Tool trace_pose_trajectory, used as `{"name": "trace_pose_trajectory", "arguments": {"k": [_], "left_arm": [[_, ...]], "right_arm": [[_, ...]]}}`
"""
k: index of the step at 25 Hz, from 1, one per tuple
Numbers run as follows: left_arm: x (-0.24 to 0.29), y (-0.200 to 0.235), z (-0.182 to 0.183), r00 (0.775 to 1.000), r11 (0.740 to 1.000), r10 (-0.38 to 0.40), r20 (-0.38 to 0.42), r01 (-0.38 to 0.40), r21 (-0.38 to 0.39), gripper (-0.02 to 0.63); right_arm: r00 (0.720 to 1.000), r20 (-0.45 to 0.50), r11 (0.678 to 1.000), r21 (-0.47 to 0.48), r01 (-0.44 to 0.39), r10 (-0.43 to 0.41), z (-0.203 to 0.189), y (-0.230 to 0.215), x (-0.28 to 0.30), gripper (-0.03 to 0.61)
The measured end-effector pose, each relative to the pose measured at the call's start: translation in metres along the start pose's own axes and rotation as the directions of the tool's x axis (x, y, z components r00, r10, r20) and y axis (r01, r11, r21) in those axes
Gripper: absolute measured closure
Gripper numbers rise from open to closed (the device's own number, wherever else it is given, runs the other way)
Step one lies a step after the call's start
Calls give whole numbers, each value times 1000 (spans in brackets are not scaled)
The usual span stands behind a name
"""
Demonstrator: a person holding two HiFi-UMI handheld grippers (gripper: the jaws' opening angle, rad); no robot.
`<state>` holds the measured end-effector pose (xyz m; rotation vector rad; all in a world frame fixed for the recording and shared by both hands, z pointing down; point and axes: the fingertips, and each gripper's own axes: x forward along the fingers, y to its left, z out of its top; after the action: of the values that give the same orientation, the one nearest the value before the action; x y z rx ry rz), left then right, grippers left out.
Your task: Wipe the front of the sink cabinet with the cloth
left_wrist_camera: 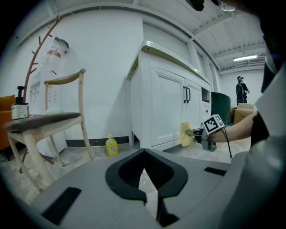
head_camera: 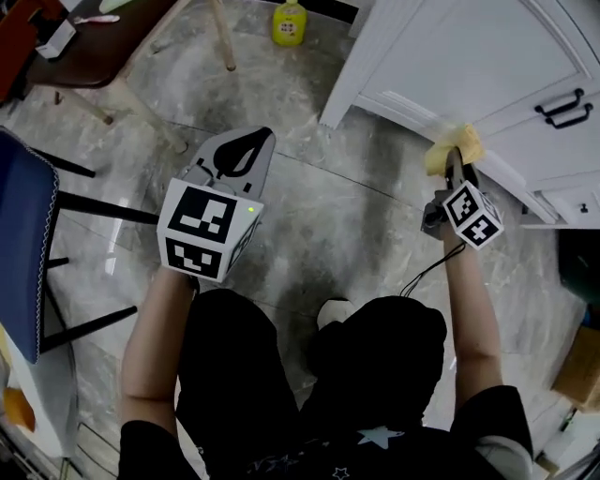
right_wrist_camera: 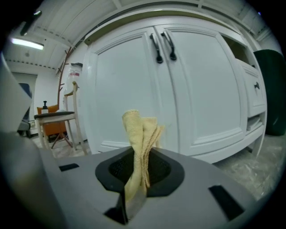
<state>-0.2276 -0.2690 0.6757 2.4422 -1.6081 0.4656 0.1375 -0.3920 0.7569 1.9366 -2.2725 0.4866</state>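
Right gripper (right_wrist_camera: 138, 172) clamped on the cloth (right_wrist_camera: 137, 129), which protrudes beyond its jaws at the sink cabinet (right_wrist_camera: 201, 89) front; left gripper (left_wrist_camera: 144, 175) closed, empty.

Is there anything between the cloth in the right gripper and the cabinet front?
Nothing visible. The right gripper holds the yellow cloth right at the lower part of the white cabinet door, with no object between them.

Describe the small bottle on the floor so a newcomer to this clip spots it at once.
Find the white sink cabinet. Between its end corner and the wooden chair, near the wall, a small bottle stands upright on the grey floor. It is the only bright yellow thing on the floor.
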Motion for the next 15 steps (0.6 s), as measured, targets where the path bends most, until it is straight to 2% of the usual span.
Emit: {"name": "trace_pose_trajectory", "arguments": {"k": [3,7,9,11,13,15], "left_arm": [[-34,33,-7,994,994,110,19,-109,-14,598],[-69,69,-4,972,973,230,54,-227,-46,598],[-88,76,-10,964,962,263,36,-260,-79,598],[-110,72,-25,960,954,278,-30,-279,-112,598],[-131,64,-41,953,942,289,-95,-301,-147,598],[-151,59,-50,941,929,312,-130,-331,-168,598]], "right_arm": [[993,-57,992,-72,-103,99,-6,57,4,515],[960,-130,951,-154,-267,248,1,141,9,515],[923,-192,917,-161,-365,334,-6,182,2,515],[874,-279,869,-191,-457,398,-20,216,-13,515],[826,-366,810,-250,-530,428,-30,242,-34,515],[791,-428,756,-303,-581,436,-31,263,-57,515]]}}
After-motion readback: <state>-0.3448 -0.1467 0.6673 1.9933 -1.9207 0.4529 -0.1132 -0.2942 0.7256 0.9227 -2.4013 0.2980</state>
